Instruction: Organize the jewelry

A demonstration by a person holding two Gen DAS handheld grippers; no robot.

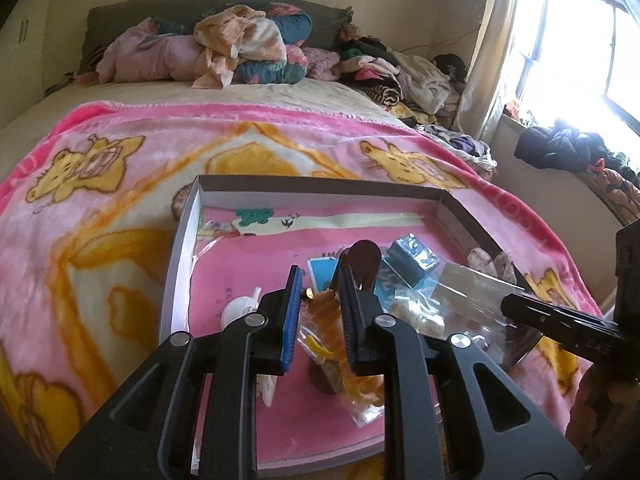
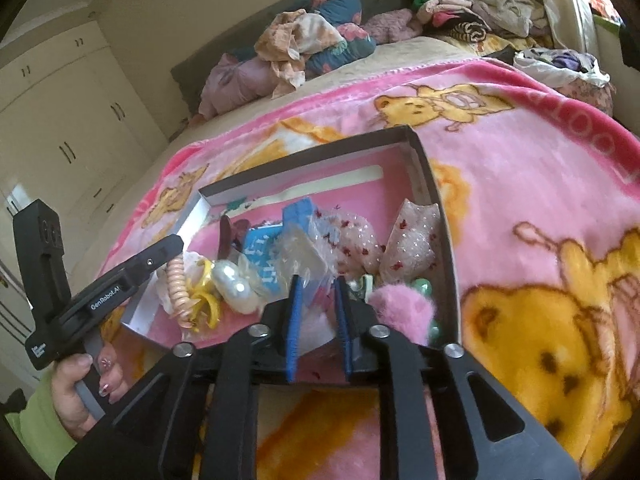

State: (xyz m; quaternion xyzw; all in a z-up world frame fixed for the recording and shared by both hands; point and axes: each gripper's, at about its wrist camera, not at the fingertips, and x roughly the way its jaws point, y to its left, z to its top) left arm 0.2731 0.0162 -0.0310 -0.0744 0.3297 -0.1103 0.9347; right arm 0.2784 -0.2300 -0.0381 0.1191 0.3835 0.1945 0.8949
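In the left wrist view, the left tool (image 1: 320, 300) is held over a shallow box (image 1: 182, 248) that lies on a pink blanket (image 1: 100, 216) on the bed. Its jaws are parted, and a clear packet with an orange coiled band (image 1: 320, 312) is seen between them; whether the pads touch it cannot be told. Ahead of the tool lie a brown clip (image 1: 362, 258) and small blue boxes (image 1: 412, 260). The right tool (image 1: 560, 320) enters from the right side.

In the right wrist view, the right tool (image 2: 318, 308) is seen with jaws parted over the near edge of the box (image 2: 432, 184). A clear plastic packet (image 2: 304, 260) lies just ahead between the finger lines, not gripped. To the right of the tool a pink fuzzy piece (image 2: 400, 308) rests; to the left, large pearl pieces (image 2: 236, 286) and yellow rings (image 2: 210, 304).
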